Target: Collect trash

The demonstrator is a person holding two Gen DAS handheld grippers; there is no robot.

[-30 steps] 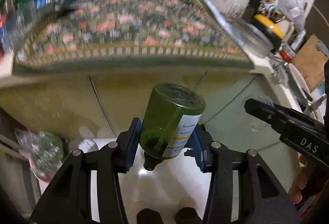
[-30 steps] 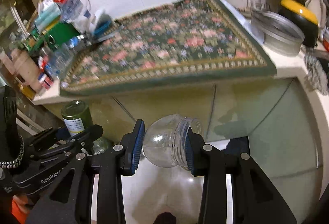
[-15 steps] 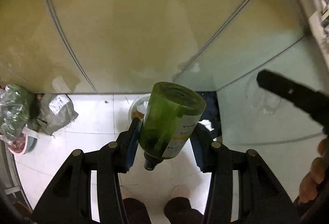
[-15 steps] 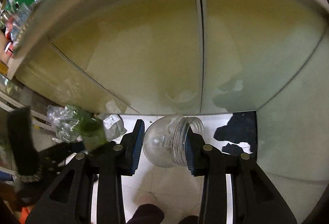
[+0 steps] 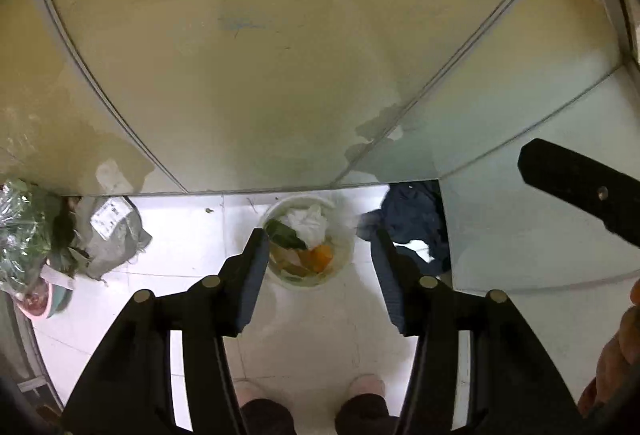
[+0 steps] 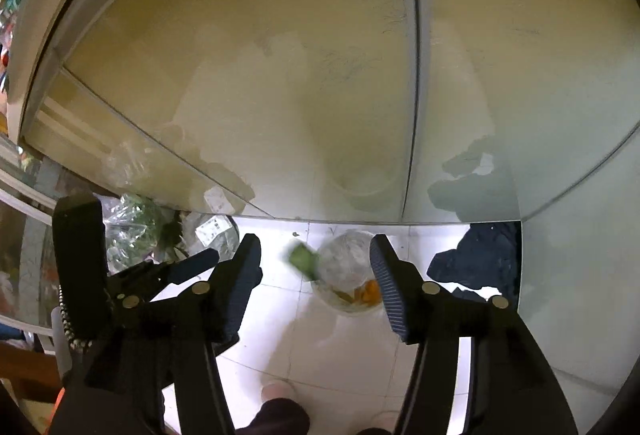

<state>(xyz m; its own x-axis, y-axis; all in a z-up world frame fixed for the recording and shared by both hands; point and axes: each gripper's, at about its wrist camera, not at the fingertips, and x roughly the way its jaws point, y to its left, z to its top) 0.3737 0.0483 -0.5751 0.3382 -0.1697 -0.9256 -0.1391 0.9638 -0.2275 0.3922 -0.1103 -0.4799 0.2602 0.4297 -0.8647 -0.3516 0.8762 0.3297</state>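
Note:
A white trash bin (image 5: 347, 235) stands on the white tiled floor below the cabinet doors, holding tissue, a green leaf and orange scraps. My left gripper (image 5: 318, 271) is open and empty above it. My right gripper (image 6: 316, 277) is open too. In the right wrist view the green bottle (image 6: 303, 260) and the clear jar (image 6: 346, 261) appear blurred in mid-air over the bin (image 6: 352, 305). The left gripper's body shows at the left of the right wrist view (image 6: 132, 275).
Pale cabinet doors (image 5: 260, 55) rise behind the bin. A dark cloth (image 5: 416, 223) lies right of it. Grey and clear plastic bags (image 5: 108, 235) with greens sit at the left. The person's feet (image 5: 304, 399) are below.
Both grippers tilted down from the countertop to the floor bin and opened. The green bottle left the left gripper and the clear jar left the right one; both are dropping toward the bin.

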